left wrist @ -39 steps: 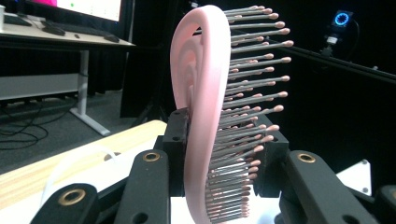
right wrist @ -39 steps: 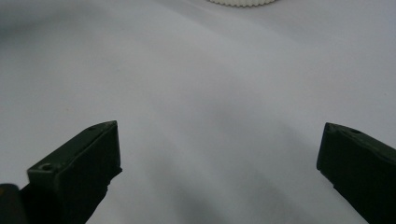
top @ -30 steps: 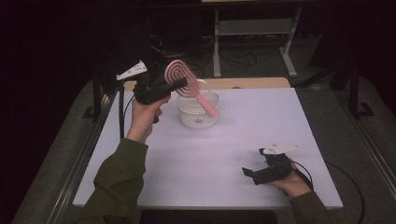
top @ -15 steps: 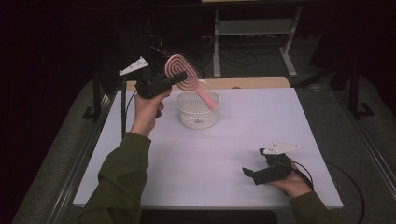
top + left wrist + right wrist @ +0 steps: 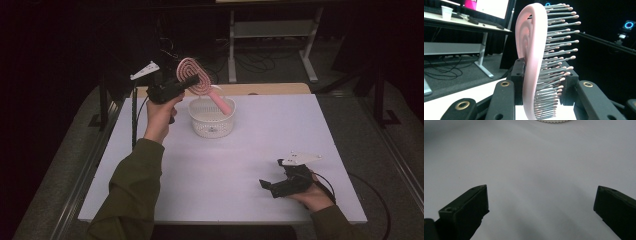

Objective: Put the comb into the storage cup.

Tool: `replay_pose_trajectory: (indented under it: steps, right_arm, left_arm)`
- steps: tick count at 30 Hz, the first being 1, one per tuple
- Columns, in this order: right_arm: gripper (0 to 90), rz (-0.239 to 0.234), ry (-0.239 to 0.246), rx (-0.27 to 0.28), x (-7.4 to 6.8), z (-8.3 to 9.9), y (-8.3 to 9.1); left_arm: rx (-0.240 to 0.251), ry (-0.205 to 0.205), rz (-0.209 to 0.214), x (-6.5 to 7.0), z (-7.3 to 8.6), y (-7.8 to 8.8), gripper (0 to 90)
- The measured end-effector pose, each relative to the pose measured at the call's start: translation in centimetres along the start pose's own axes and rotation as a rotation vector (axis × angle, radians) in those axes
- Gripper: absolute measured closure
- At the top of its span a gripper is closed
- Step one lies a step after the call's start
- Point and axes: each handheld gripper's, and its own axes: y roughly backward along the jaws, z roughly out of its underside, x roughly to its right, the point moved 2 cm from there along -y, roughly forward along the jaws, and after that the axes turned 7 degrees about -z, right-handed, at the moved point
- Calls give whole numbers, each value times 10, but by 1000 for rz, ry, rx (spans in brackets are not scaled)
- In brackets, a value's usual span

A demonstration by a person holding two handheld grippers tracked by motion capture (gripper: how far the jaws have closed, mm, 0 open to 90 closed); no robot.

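Pink hairbrush (image 5: 194, 76), looped head, thin bristles.

The white table (image 5: 210, 175) is bare across the middle and lower frame, so a hand can pass freely there. In the upper centre stands a white basket (image 5: 212, 120), with a pink brush (image 5: 197, 80) raised over it, probably blocking the way from above.
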Motion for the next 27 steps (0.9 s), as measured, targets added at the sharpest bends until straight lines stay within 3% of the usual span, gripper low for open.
replay_pose_trajectory:
  steps: [23,27]
  right_arm:
    - [0,0,-12,20,2,0,3]
    - [0,0,-14,20,2,0,3]
  left_arm:
    - [-19,51,-63,-16,22,-19,643]
    - [-27,43,-81,-18,28,-21,643]
